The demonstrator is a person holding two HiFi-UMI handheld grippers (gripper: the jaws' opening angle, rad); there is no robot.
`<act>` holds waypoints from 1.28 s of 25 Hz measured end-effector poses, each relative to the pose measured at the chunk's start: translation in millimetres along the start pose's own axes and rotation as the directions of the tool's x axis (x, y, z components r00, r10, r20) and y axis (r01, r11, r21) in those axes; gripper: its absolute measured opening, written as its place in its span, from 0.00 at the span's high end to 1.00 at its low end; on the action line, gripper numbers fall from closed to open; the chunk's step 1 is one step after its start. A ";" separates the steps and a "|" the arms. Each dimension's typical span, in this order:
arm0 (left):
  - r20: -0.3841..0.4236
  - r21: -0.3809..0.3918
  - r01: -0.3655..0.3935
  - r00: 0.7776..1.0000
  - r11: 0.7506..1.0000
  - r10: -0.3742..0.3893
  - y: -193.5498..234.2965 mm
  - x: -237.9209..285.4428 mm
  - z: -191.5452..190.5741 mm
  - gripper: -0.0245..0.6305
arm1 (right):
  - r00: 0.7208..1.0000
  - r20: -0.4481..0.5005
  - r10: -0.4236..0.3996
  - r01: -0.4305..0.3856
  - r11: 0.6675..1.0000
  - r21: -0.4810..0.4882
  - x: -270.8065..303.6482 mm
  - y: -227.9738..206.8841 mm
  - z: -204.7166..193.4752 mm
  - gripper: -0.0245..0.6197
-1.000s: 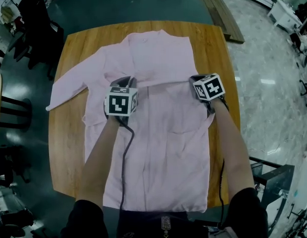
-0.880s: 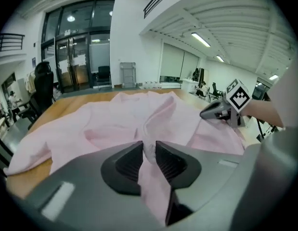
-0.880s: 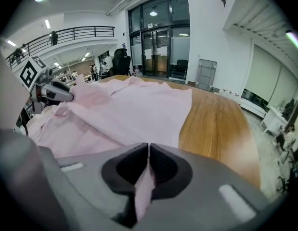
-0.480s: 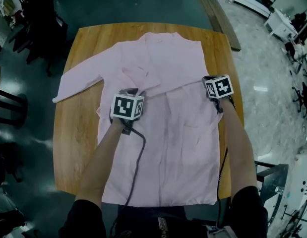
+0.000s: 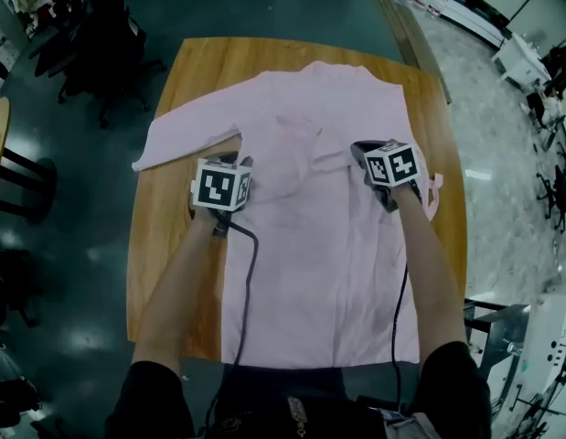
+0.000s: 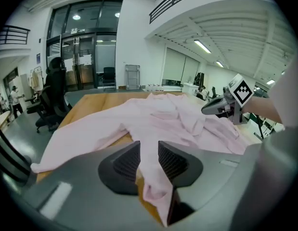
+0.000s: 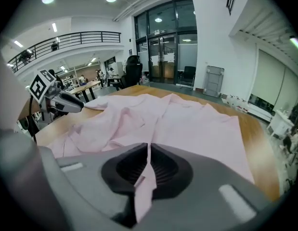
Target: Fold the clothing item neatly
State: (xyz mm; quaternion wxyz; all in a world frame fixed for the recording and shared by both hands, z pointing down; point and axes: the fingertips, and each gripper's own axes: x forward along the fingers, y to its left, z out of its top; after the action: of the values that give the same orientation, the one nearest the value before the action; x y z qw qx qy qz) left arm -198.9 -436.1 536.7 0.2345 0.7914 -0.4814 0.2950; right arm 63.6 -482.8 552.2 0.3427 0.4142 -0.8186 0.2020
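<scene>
A pink long-sleeved shirt lies spread on the wooden table, collar at the far end and rumpled in the middle. My left gripper is at the shirt's left side, below the outstretched sleeve. In the left gripper view a fold of the shirt hangs loose in the gap of the left gripper. Its jaws have just opened and then eased slightly closer, and the pads do not press the cloth. My right gripper is over the shirt's right half. In its own view the right gripper is shut on a thin edge of the shirt.
Dark office chairs stand on the floor off the table's far left. A long wooden plank lies on the floor beyond the far right corner. Bare table wood shows along both sides of the shirt.
Both grippers have shifted left across the table. The right one has pulled the shirt's right edge inward. The left jaws have parted, and the shirt's middle is more rumpled.
</scene>
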 end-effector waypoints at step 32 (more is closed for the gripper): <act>-0.075 -0.250 -0.338 0.941 0.907 0.330 247.7 -30.7 -82.7 0.60 | 0.981 -0.190 -0.024 0.039 0.997 0.074 54.0 36.5 7.8 0.94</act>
State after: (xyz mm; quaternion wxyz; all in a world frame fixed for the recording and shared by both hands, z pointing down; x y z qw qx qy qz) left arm -453.0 -468.4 596.4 0.2895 0.6551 -0.6403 0.2774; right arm 8.0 -495.8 584.5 0.4057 0.4192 -0.7673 0.2663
